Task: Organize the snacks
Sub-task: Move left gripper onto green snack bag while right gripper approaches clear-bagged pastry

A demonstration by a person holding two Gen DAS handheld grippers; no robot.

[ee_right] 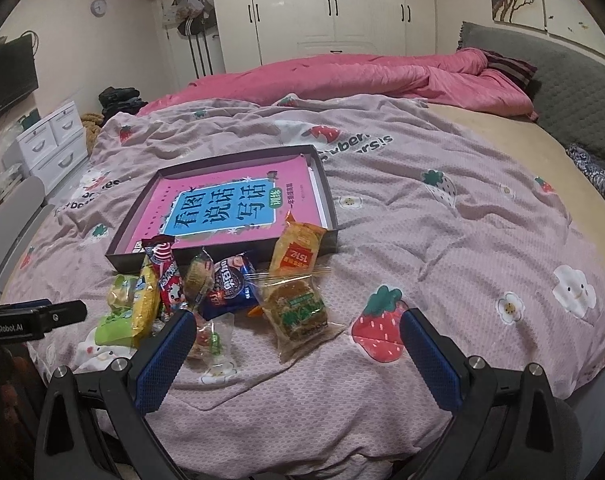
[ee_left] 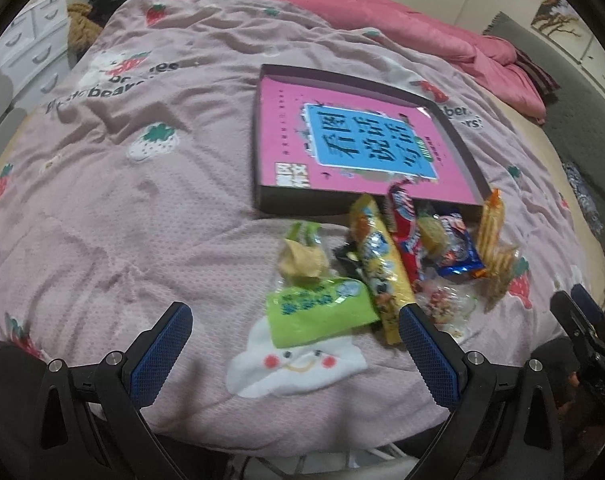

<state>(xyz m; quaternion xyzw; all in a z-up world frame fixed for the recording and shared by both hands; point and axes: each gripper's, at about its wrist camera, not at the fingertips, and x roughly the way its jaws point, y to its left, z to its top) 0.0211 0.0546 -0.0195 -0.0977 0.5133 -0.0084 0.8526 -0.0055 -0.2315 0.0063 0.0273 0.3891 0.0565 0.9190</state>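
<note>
Both grippers hang over the near edge of the bed with nothing in them: the left gripper (ee_left: 296,344) has its jaws spread wide above the blanket, and the right gripper (ee_right: 298,350) is spread just as wide. The snacks (ee_right: 218,284) lie in a loose pile on the pink strawberry blanket (ee_right: 442,248), directly in front of the shallow dark box (ee_right: 326,184), and some packets touch its near wall. Inside the box lies a pink book with a blue label (ee_right: 230,208). In the left view, the green packet (ee_left: 322,312) is the closest piece and sits between the two blue pads, while the long yellow packet (ee_left: 382,268) lies just beside it. In the right view, the clear packet with a brown cake (ee_right: 298,308) is nearest to that gripper. My judgement is that the sorting has not begun yet, because no snack is in the box and all are still heaped together. The next move probably calls for lowering one gripper over a single packet and closing gently, since the wrappers are thin, slippery and overlapping.
</note>
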